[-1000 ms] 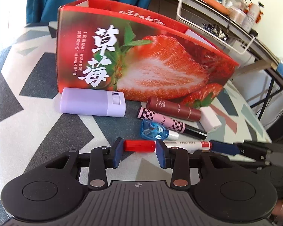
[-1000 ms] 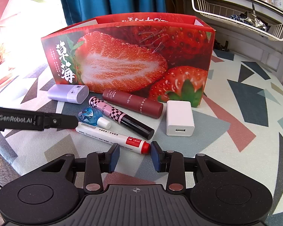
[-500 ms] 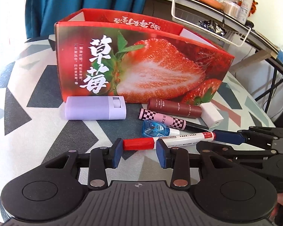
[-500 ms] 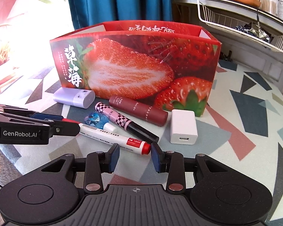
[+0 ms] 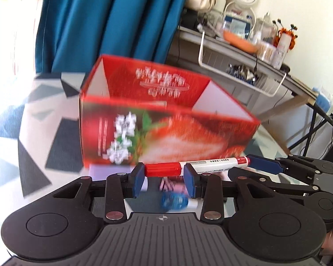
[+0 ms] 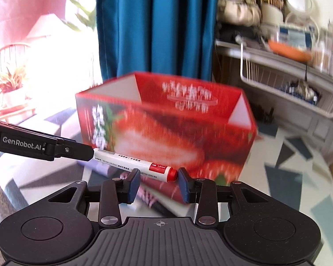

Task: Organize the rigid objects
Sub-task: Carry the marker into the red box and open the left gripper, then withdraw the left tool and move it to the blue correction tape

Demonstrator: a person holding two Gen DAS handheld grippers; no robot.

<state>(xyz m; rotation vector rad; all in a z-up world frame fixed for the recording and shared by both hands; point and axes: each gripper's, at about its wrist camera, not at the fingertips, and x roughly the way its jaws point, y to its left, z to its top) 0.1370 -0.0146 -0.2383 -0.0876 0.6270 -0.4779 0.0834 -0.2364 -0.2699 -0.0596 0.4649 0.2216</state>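
Note:
A white marker (image 5: 213,163) with a red cap (image 5: 162,169) hangs level in the air in front of the red strawberry box (image 5: 166,128). My left gripper (image 5: 162,178) is shut on the capped end. My right gripper (image 6: 158,182) is shut on the other, red-tipped end (image 6: 172,174). The right wrist view shows the left gripper (image 6: 86,153) reaching in from the left, and the box (image 6: 166,133) open at the top. Below the marker, blurred, lie a purple case (image 5: 108,170), a checkered tube (image 5: 171,185) and a blue correction tape (image 5: 174,200).
The box stands on a table with a grey and blue geometric pattern (image 5: 33,133). Behind it hangs a teal curtain (image 5: 113,22). At the right stands a cluttered shelf with a white wire basket (image 5: 239,75). A potted plant (image 6: 11,84) sits at the far left.
Both grippers have risen together with the marker, which has left the table. The box and the other items now appear lower and farther off, and I see into the box.

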